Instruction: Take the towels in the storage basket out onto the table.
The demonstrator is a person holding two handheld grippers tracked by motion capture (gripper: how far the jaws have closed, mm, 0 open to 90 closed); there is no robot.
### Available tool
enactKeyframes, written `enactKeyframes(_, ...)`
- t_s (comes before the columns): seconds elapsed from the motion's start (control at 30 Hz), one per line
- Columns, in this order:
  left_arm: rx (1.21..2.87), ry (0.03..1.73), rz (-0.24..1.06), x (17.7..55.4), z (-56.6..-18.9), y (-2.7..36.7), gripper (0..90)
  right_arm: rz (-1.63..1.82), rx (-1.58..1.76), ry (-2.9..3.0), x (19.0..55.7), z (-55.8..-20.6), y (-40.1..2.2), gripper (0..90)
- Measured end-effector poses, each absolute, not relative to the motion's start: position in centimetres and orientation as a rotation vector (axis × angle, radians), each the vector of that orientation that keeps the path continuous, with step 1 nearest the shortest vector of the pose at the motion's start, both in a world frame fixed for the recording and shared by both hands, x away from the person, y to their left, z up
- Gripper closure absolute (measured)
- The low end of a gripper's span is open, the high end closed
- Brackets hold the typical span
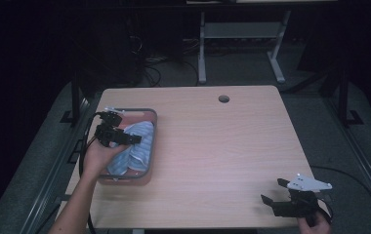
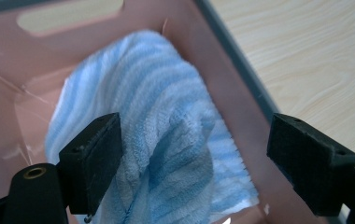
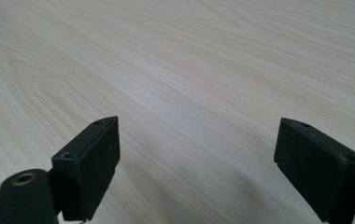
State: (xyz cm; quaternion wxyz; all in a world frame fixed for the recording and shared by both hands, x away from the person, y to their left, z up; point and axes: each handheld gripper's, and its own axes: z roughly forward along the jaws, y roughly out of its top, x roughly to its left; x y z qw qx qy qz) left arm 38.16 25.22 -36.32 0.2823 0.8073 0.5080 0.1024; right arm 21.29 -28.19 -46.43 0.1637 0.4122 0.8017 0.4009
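High view: left gripper (image 1: 125, 139) hangs over the pink bin (image 1: 150, 141), jaws wide around the blue striped cloth (image 2: 166, 140) inside — right gripper (image 1: 276, 192) gapes wide above bare table (image 1: 222, 146).

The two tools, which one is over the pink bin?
The left tool, jaws open above the striped cloth in the bin; the right tool hovers over bare table.
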Motion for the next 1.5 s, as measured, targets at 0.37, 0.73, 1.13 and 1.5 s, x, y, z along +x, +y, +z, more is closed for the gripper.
enactKeyframes(0.37,2.258,1.419,0.303,38.9,-38.3,23.9,25.8,1.138,1.164,2.293,21.1,-46.3,-28.0,13.7)
enactKeyframes(0.73,2.446,1.388,0.33,39.3,-39.8,22.3,44.8,1.148,1.166,2.289,21.1,-46.3,-28.0,13.7)
enactKeyframes(1.13,2.57,1.419,0.328,39.5,-41.3,22.2,56.1,1.146,1.164,2.287,21.1,-46.4,-27.9,13.7)
enactKeyframes(1.5,2.64,1.419,0.345,39.4,-41.8,21.7,61.0,1.148,1.176,2.286,21.3,-46.4,-27.8,13.7)
